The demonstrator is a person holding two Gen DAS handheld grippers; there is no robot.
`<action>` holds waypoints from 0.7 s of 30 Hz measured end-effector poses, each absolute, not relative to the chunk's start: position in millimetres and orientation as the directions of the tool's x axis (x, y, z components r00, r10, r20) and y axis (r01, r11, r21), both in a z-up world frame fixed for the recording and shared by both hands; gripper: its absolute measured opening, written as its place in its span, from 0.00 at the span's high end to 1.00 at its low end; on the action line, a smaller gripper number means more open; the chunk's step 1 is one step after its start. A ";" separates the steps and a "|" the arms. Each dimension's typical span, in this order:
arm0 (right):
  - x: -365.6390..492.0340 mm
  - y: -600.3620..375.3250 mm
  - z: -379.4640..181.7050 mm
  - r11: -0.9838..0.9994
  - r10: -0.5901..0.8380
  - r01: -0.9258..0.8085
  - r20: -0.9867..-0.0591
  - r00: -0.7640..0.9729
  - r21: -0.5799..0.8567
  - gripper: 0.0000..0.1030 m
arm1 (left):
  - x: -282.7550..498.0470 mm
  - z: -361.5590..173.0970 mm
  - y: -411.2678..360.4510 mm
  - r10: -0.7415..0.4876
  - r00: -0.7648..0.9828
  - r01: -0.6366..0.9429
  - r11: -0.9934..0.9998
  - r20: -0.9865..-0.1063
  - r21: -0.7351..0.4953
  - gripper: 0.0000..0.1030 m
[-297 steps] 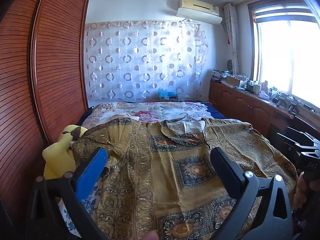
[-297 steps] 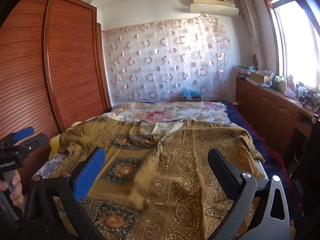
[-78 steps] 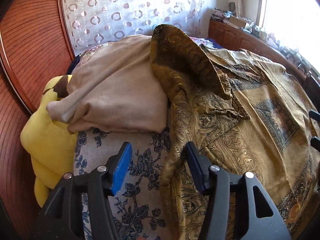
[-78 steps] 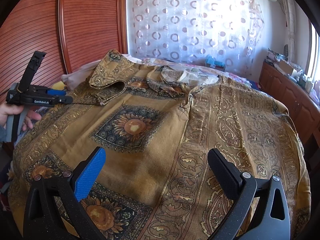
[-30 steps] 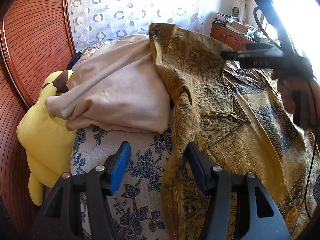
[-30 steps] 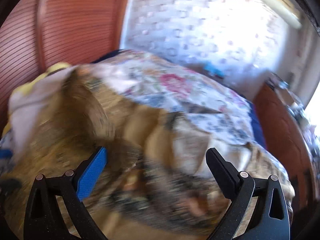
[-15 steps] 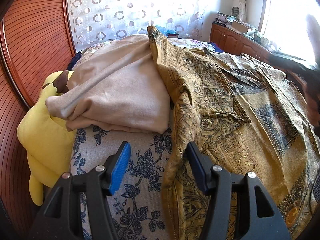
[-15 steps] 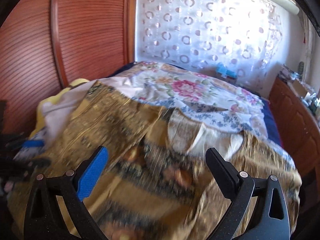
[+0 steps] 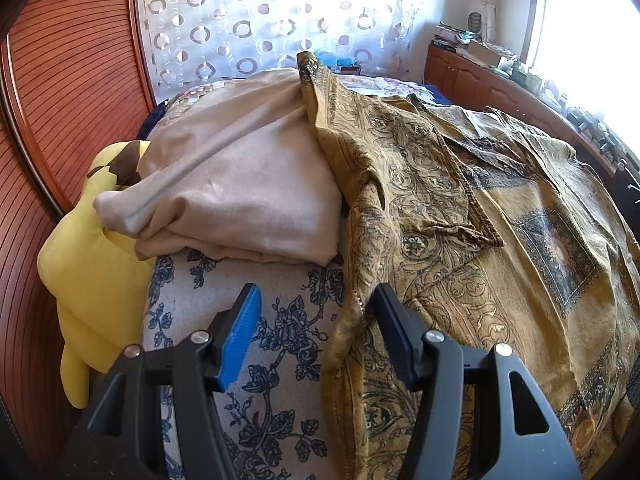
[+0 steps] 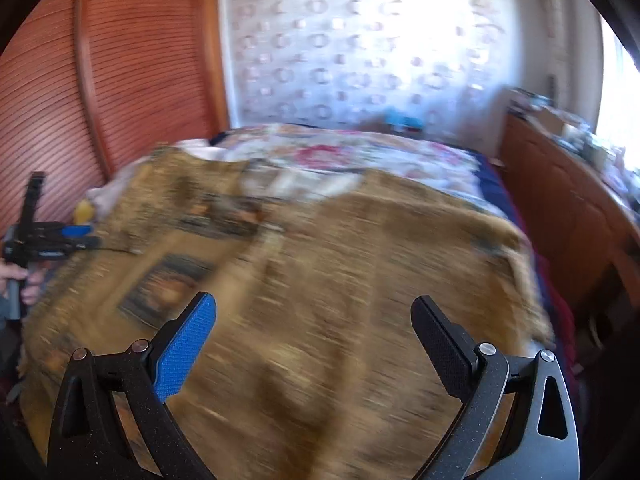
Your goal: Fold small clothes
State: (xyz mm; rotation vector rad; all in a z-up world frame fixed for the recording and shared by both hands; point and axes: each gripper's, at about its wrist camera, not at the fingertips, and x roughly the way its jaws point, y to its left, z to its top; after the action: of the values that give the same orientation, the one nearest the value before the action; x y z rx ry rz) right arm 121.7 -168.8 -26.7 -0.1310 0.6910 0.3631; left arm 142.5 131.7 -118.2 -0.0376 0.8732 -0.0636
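The left hand-held gripper hangs low over the near left part of the bed, its jaws partly spread with a clear gap between the blue pad on one finger and the dark pad on the other. The raised side edge of the golden patterned shirt runs up between the two fingers, close to the dark pad; whether it touches that pad cannot be told. The shirt lies spread across the bed, its sleeve folded inward over the chest, with the cuff lying on the front panel beside a dark square sunflower print.

Left of the shirt, a folded beige blanket rests on the blue-flowered sheet, and the shirt's upper edge drapes against it. A yellow plush toy sits wedged between the blanket and the slatted wooden wardrobe door.

The right hand-held gripper hovers above the shirt's lower half with its jaws spread wide and nothing between them; this view is blurred. In it the left hand-held gripper shows at the far left edge of the bed, held by a hand. A wooden cabinet runs along the right wall under the window.
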 end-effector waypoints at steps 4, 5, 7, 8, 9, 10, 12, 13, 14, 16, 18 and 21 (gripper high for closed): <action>121.4 -229.5 -30.4 0.968 0.199 -0.249 -0.649 0.735 0.014 0.05 | 132.3 -108.3 129.2 -0.049 0.689 0.015 0.998 -0.723 -0.053 0.43; 122.5 -247.4 -32.0 0.977 0.172 -0.213 -0.653 0.738 0.017 0.05 | 128.0 -102.9 128.1 -0.045 0.709 0.006 0.998 -0.704 -0.058 0.43; 124.4 -272.5 -36.6 0.986 0.139 -0.165 -0.661 0.737 0.023 0.07 | 121.9 -92.9 125.2 -0.057 0.736 0.006 0.997 -0.674 -0.078 0.43; 126.7 -286.1 -39.0 0.990 0.124 -0.140 -0.669 0.733 0.030 0.08 | 118.2 -86.2 121.2 -0.075 0.751 0.017 0.995 -0.656 -0.094 0.43; 129.4 -301.3 -43.4 0.993 0.109 -0.111 -0.679 0.726 0.041 0.09 | 114.1 -78.9 114.9 -0.097 0.764 0.036 0.994 -0.638 -0.107 0.43; 130.9 -312.8 -46.8 0.995 0.101 -0.091 -0.686 0.720 0.050 0.10 | 111.6 -73.6 109.6 -0.107 0.773 0.049 0.993 -0.626 -0.109 0.43; 135.4 -331.6 -54.3 0.996 0.089 -0.056 -0.706 0.703 0.070 0.13 | 105.1 -61.8 92.8 -0.118 0.793 0.076 0.992 -0.597 -0.096 0.43; 137.2 -337.8 -56.8 0.996 0.091 -0.048 -0.713 0.696 0.080 0.14 | 103.4 -58.0 87.0 -0.126 0.798 0.087 0.992 -0.590 -0.095 0.43; 139.4 -344.5 -59.4 0.995 0.094 -0.037 -0.721 0.686 0.095 0.16 | 101.4 -52.6 76.9 -0.150 0.803 0.110 0.988 -0.577 -0.104 0.43; 145.6 -358.5 -65.3 0.990 0.119 -0.020 -0.735 0.667 0.142 0.18 | 99.0 -47.1 62.6 -0.189 0.804 0.143 0.982 -0.563 -0.125 0.43; 152.0 -366.1 -67.9 0.985 0.135 -0.007 -0.742 0.657 0.173 0.22 | 98.6 -43.9 49.2 -0.214 0.804 0.166 0.977 -0.555 -0.135 0.43; 162.3 -376.7 -69.8 0.976 0.165 0.005 -0.750 0.641 0.219 0.27 | 99.4 -43.4 33.0 -0.229 0.803 0.188 0.973 -0.550 -0.131 0.43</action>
State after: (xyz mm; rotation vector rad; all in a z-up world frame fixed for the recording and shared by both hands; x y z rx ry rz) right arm 162.3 -376.7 -69.8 0.2090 0.8719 0.0922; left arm 99.4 33.0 -43.4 -0.0710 0.5975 -0.2238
